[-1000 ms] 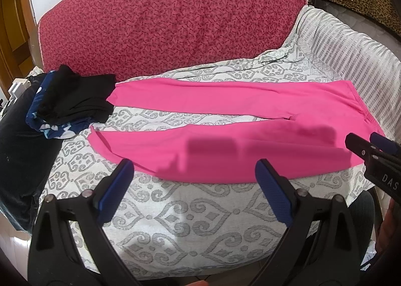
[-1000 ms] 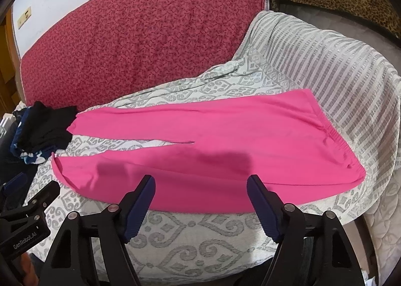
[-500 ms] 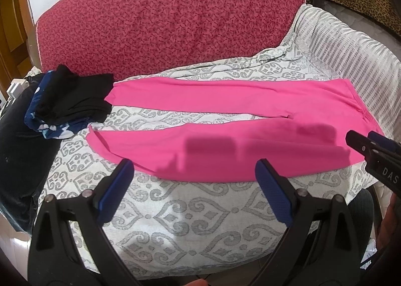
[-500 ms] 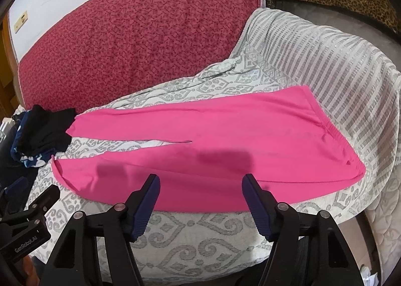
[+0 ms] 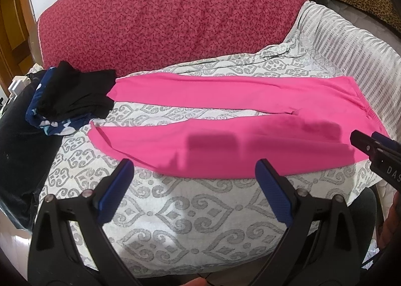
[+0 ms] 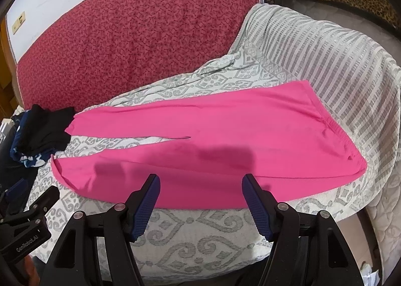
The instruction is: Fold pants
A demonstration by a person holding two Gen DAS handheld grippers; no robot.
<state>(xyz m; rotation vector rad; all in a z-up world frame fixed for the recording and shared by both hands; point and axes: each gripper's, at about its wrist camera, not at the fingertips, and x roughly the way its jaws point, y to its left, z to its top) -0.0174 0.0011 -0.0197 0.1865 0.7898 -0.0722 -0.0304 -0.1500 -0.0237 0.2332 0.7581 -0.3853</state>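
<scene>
Bright pink pants (image 5: pixel 225 133) lie flat on a grey-patterned cover, waistband to the right, both legs spread toward the left with a gap between them. They also show in the right wrist view (image 6: pixel 213 145). My left gripper (image 5: pixel 194 173) is open and empty, hovering above the cover just short of the near leg's front edge. My right gripper (image 6: pixel 200 187) is open and empty, just short of the near edge, more toward the waistband. Each gripper shows at the edge of the other's view.
A pile of black and navy clothes (image 5: pixel 67 95) sits at the left beside the leg cuffs. A red patterned headboard cushion (image 5: pixel 170 17) stands behind. A striped grey blanket (image 6: pixel 325 60) lies to the right. The patterned cover (image 5: pixel 190 213) drops off at the front edge.
Both grippers have drifted slightly; the right gripper's jaws have narrowed a little but remain open. The pants have not moved.
</scene>
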